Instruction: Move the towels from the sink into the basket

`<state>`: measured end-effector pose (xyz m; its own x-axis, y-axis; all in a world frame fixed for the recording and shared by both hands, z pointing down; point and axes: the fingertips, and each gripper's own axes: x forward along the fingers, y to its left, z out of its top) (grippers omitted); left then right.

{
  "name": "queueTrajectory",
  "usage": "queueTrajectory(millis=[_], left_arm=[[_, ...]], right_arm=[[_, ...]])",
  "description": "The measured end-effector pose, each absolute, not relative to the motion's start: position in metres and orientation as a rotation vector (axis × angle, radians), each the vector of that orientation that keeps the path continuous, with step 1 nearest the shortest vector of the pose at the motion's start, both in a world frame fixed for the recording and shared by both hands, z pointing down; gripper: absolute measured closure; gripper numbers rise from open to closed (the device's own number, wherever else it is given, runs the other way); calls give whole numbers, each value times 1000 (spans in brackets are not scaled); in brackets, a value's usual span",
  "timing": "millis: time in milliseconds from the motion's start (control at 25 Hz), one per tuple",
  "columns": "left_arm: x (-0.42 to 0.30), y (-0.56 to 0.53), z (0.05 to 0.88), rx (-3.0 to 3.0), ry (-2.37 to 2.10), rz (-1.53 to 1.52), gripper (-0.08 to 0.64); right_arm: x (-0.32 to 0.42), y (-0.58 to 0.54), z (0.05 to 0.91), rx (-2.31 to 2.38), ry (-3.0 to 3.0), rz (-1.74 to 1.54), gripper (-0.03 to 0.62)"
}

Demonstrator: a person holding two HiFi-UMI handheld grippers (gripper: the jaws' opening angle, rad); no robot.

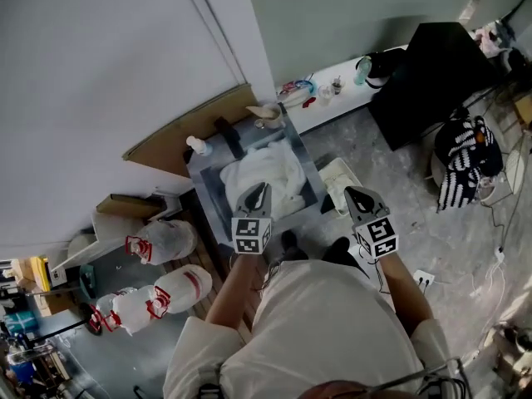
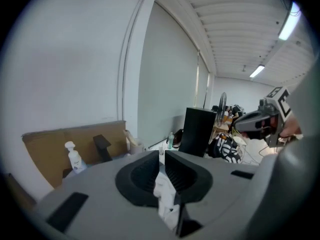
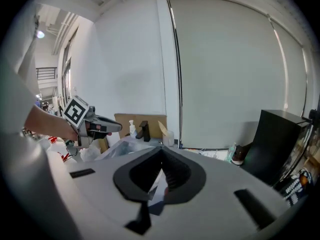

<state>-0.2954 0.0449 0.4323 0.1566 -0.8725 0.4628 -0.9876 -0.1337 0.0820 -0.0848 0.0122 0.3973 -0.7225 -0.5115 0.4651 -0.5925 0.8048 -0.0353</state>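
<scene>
- Left gripper (image 1: 260,189): clenched on a fold of white towel (image 2: 165,196), which hangs below the jaws. It sits over the near edge of the sink (image 1: 204,185).
- Towel pile (image 1: 268,171): heaped in the sink, just ahead of the left gripper.
- Right gripper (image 1: 352,192): jaws together, nothing between them. It is off the sink's right edge, clear of the towel pile.

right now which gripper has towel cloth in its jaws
The left gripper: a white towel is pinched between its shut jaws. The right gripper is shut on nothing.
</scene>
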Motion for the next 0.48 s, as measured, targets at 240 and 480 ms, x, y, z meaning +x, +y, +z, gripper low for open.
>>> queueTrajectory(millis=[240, 480], left_arm=[[-327, 59, 499, 2039, -1665, 619, 512], [-341, 60, 579, 2063, -1493, 838, 331]], right_arm=[[-99, 26, 423, 795, -2495, 282, 597], [-120, 35, 453, 763, -2457, 333, 597]])
